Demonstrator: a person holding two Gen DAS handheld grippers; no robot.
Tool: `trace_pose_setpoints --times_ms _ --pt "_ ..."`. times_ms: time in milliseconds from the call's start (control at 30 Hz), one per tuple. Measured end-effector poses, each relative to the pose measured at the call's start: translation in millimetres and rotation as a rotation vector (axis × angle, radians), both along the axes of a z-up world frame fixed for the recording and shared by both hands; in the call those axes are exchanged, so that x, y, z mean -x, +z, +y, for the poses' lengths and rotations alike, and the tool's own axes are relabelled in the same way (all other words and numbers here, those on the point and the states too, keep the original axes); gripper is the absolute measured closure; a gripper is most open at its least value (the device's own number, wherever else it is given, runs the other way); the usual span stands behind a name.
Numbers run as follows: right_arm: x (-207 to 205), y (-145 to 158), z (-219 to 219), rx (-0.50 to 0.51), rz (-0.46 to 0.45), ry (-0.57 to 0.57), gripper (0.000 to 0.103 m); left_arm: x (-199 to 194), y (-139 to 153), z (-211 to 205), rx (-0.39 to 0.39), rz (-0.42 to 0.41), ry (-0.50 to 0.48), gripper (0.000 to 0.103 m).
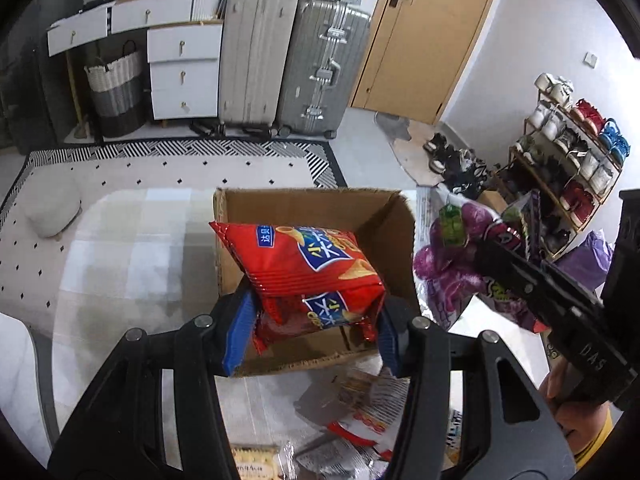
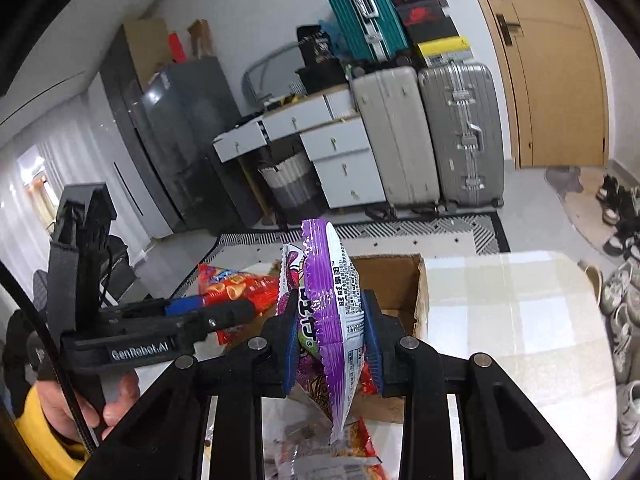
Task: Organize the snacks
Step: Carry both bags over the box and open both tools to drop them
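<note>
My left gripper (image 1: 310, 326) is shut on a bundle of red snack bags (image 1: 308, 268), held over the open cardboard box (image 1: 320, 206) on the table. The blue pads (image 1: 240, 328) press on the bundle's lower end. My right gripper (image 2: 332, 344) is shut on purple snack bags (image 2: 332, 304), held upright in front of the cardboard box (image 2: 392, 276). In the left wrist view the purple bags (image 1: 452, 264) hang right of the box in the right gripper (image 1: 504, 256). In the right wrist view the red bags (image 2: 236, 284) show at the left in the left gripper (image 2: 224, 310).
More loose snack packets (image 1: 360, 408) lie on the table's near side, below both grippers. The table (image 1: 132, 240) bears a pale checked cloth. Beyond stand suitcases (image 1: 292, 64), white drawers (image 1: 184, 72), a woven basket (image 1: 116, 88), a shoe rack (image 1: 572, 160) and a wooden door (image 1: 424, 32).
</note>
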State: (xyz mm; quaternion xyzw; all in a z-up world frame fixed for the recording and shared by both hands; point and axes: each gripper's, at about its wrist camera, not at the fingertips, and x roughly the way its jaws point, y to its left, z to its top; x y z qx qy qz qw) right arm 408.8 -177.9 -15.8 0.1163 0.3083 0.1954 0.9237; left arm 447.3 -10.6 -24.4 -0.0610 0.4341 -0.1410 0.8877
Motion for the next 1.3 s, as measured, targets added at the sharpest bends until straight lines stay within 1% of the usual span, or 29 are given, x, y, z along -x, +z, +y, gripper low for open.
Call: trace_pose_setpoints --times_ms 200,400,600,667,1133,1300 --pt "-16 -15 2 0.014 0.026 -0.002 0.075 -20 -30 -3 0.004 0.033 -0.005 0.054" --pt "-25 -29 9 0.025 0.063 0.008 0.075 -37 -48 -11 0.001 0.051 -0.011 0.053" --pt "-25 -40 14 0.041 0.085 0.011 0.075 -43 -65 -15 -0.003 0.068 -0.012 0.053" --pt "-27 -42 14 0.044 0.09 0.007 0.075 -39 -67 -15 -0.003 0.067 -0.013 0.053" --pt "-32 -49 18 0.053 0.125 0.005 0.075 -44 -79 -18 -0.008 0.087 -0.035 0.052" --pt "-36 -53 18 0.063 0.136 0.006 0.075 -44 -83 -14 -0.017 0.101 -0.031 0.049"
